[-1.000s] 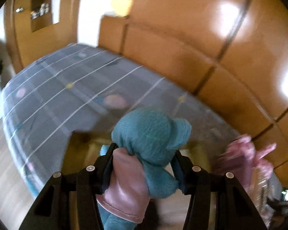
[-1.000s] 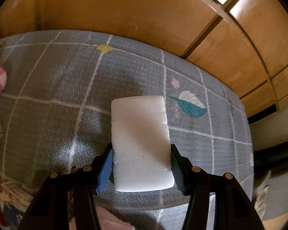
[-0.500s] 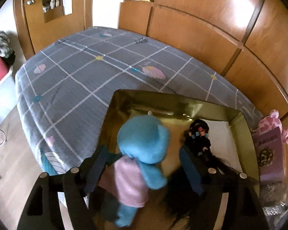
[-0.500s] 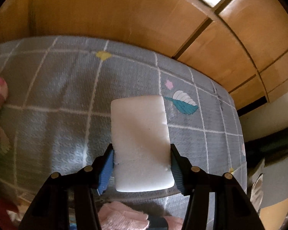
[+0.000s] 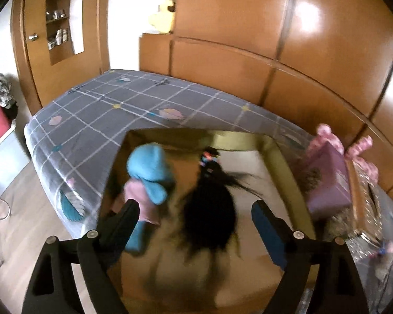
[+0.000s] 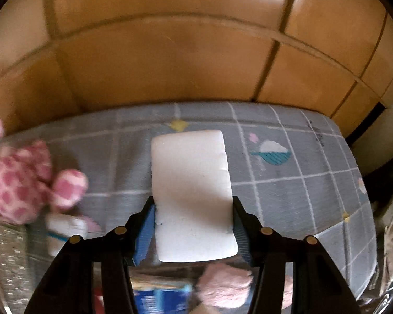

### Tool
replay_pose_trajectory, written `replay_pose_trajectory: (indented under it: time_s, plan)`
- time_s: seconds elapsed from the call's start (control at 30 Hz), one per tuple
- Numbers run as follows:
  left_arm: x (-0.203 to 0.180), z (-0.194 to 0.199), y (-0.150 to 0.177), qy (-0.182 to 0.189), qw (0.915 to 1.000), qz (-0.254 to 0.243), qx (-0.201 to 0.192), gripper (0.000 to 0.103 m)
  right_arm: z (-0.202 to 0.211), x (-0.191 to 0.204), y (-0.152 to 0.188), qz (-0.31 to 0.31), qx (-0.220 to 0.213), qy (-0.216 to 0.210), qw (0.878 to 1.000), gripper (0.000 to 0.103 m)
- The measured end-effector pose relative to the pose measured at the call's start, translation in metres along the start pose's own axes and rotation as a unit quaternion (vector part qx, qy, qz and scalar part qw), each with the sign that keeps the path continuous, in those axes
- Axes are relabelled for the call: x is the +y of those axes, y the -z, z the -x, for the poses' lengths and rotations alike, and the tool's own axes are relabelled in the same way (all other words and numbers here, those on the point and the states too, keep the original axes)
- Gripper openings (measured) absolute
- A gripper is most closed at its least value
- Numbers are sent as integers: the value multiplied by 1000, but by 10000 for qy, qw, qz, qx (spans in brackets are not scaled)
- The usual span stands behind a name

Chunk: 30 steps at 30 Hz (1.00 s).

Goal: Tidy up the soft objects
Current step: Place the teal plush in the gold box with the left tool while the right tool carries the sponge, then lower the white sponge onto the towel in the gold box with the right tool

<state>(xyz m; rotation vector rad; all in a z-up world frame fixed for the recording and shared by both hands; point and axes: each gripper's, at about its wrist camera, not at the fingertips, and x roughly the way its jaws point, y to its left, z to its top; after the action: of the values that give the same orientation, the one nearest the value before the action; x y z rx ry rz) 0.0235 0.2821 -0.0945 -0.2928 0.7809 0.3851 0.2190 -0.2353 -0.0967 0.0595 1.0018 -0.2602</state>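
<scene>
The blue plush toy (image 5: 146,172) lies inside the gold box (image 5: 283,162) at ten o'clock of the black hair (image 5: 209,209); the left tongs (image 5: 196,219), just spread apart, hang empty above. The right tongs (image 6: 194,225) clamp a white sponge (image 6: 191,196) over the bed (image 6: 301,183), likely boxed next.

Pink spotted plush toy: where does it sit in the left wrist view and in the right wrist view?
Left wrist view: the pink spotted plush toy shows at the right edge, behind a purple box, right of the gold box.
Right wrist view: it lies blurred at the left edge, left of the white foam block held in the right claw.
Shared landmark: the grey checked bedspread.
</scene>
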Motion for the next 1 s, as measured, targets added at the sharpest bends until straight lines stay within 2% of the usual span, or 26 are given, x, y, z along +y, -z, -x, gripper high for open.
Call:
replay_pose_trajectory:
  time_s: [0.23,0.37,0.5,0.63,0.83,1.0]
  plan:
    - [-27,17,18,266,9995,-154,77,89,45,49,-18,445,-508,-680,9954,55]
    - [-33,22,27,349,9991,-217,105,89,78,99,-25,838,-803,-1030,9879,55]
    - [-33,27,33,369,9990,-241,87,89,110,160,-21,1349,-1073,-1486,9738,55]
    - [-29,32,34,306,9993,-235,22,89,139,228,-5,2004,-1235,-2032,9504,55]
    - [-17,37,34,179,9996,-180,-110,89,157,318,44,2755,-960,-2644,9192,55]
    - [-2,36,36,105,9998,12,-140,89,134,356,87,2885,-351,-2988,9090,55]
